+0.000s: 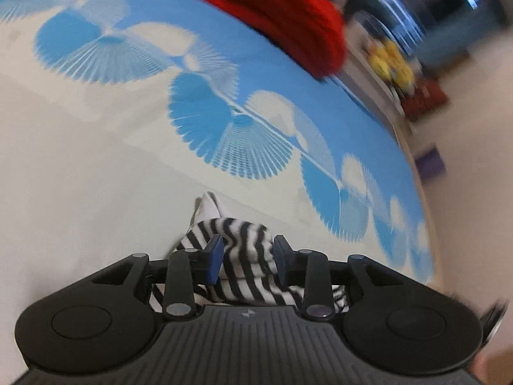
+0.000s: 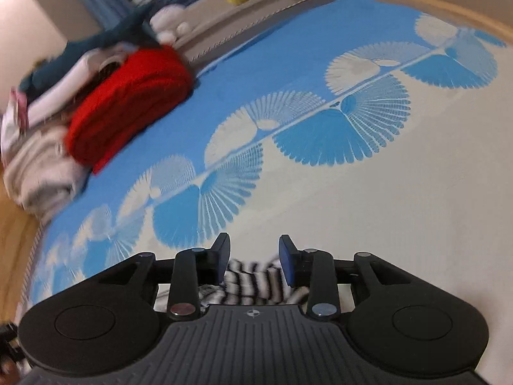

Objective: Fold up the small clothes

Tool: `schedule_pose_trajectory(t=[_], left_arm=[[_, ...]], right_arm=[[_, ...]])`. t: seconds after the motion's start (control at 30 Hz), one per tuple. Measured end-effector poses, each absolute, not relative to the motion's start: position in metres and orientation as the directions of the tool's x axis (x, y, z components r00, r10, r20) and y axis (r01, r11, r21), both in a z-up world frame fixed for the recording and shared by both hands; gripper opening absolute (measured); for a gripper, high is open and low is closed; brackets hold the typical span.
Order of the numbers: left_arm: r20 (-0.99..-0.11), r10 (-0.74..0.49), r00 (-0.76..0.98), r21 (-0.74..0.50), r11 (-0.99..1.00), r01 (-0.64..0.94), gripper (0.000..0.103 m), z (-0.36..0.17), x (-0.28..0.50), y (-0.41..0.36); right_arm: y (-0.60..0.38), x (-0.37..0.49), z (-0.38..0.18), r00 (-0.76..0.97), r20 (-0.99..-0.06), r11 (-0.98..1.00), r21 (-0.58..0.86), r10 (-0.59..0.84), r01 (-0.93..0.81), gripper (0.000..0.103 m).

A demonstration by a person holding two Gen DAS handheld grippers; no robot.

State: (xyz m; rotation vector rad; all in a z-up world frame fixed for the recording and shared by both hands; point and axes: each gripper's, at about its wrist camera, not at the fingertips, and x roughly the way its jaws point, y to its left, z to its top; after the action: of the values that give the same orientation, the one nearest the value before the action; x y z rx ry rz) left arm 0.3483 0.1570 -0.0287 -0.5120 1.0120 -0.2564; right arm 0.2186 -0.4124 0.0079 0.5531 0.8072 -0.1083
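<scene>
Both hand-held grippers sit on the striped garment on the bed — left hand-held gripper spread with cloth bunched between its fingers, right hand-held gripper spread just over it. Garment's long axis unclear; left looks nearer to pinch.

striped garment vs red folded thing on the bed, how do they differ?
The striped garment is black and white, crumpled, and lies between the open fingers of both the left tongs and the right tongs. The red folded thing is one plain colour, thick, neatly folded, and sits far off at the pile of clothes. Both rest on the blue-and-white bedspread.
</scene>
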Motion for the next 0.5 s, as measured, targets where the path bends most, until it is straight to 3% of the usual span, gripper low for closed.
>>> schedule_pose_trajectory(t=[0.17, 0.3, 0.5], left_arm=[[-0.809, -0.377, 0.451, -0.351, 0.925, 0.142, 0.051, -0.04, 0.334, 0.12], [-0.83, -0.337, 0.444, -0.231, 0.933, 0.276, 0.071, -0.048, 0.322, 0.096], [-0.876, -0.164, 0.454, -0.015, 0.949, 0.314, 0.072, -0.065, 0.327, 0.068]], right_arm=[[-0.383, 0.223, -0.002, 0.662, -0.727, 0.95, 0.303, 0.182, 0.072, 0.045], [-0.349, 0.219, -0.01, 0.621, -0.768, 0.987, 0.123, 0.158, -0.099, 0.053], [-0.322, 0.22, -0.027, 0.578, -0.811, 0.958, -0.089, 0.089, -0.271, 0.056]])
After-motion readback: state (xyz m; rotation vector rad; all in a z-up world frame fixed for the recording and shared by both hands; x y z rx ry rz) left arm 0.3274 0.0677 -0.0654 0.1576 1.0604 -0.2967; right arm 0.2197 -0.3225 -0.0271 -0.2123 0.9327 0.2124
